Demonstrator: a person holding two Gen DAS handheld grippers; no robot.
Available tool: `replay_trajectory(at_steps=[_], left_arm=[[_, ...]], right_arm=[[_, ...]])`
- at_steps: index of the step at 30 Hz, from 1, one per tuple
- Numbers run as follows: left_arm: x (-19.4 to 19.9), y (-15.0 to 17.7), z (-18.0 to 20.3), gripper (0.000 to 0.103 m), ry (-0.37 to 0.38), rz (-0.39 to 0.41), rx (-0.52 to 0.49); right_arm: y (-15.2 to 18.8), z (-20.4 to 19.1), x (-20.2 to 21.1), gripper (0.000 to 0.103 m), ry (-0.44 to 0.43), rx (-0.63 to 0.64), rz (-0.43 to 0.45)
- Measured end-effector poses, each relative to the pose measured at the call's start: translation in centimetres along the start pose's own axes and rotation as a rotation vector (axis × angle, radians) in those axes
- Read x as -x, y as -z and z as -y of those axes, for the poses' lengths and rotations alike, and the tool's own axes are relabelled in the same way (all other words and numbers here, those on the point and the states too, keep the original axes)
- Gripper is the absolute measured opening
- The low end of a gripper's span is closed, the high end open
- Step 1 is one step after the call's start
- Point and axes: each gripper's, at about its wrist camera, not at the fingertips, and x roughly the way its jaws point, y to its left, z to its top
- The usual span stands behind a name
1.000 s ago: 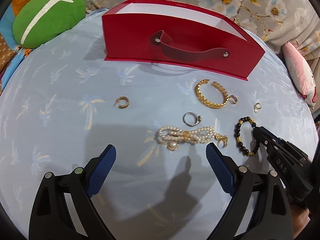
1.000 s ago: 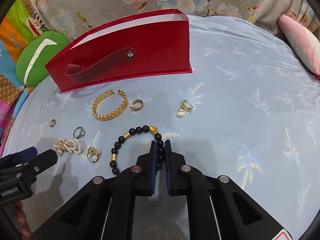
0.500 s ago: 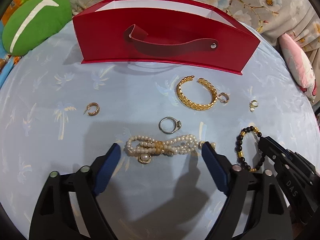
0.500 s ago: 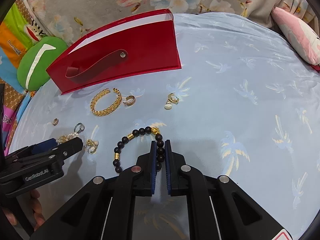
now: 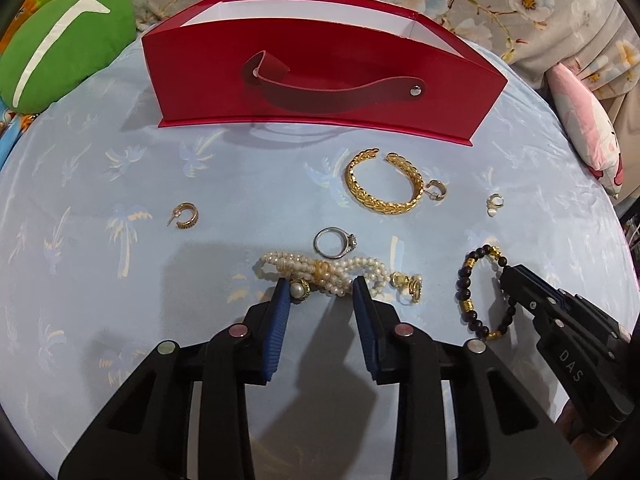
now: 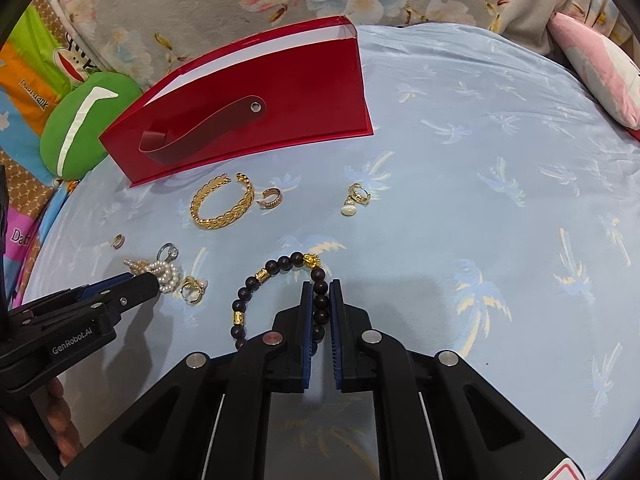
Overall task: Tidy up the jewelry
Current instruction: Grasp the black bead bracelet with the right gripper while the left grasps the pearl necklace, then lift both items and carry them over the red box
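Lying between left claw point(image 5: 321, 293) tips: pearl bracelet point(image 5: 324, 273)

**Obscured and cut-off items**

My left gripper point(image 5: 320, 292) covers the near strands of the pearl bracelet point(image 5: 324, 274), so I cannot confirm whether the pads touch it. My right gripper point(image 6: 320, 300) hides the near beads of the black bead bracelet point(image 6: 276, 280) between its pads. The red box point(image 5: 320, 80) shows only outer walls; its floor is out of sight. The small earring point(image 6: 119, 241) in my right view is too small to detail. The pink cushion point(image 5: 588, 120) and green cushion point(image 5: 60, 52) run off the frame.
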Motion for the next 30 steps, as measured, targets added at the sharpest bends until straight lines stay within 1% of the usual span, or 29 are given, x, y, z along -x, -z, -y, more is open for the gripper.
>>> replay_trajectory(at_steps=[4, 15, 22, 26, 30], left_arm=[[1.7, 0.1, -0.1, 0.028, 0.019, 0.030, 0.004], [7.5, -1.1, -0.1, 0.028, 0.043, 0.147, -0.009], [10.2, -2.4, -0.2, 0.028, 0.027, 0.218, -0.018], [11.5, -3.9, -0.5, 0.028, 0.005, 0.269, -0.025], [12.5, -6.0, -1.0, 0.028, -0.025, 0.316, -0.025]], right_arm=[[-0.2, -0.3, 0.9, 0.007, -0.008, 0.008, 0.023], [-2.0, -2.2, 5.4, 0.007, -0.063, 0.042, 0.131], [-3.8, -3.2, 8.0, 0.007, -0.082, 0.068, 0.200], [-5.2, -3.9, 9.0, 0.007, -0.090, 0.099, 0.239], [-7.4, -4.6, 9.8, 0.007, -0.110, 0.121, 0.278]])
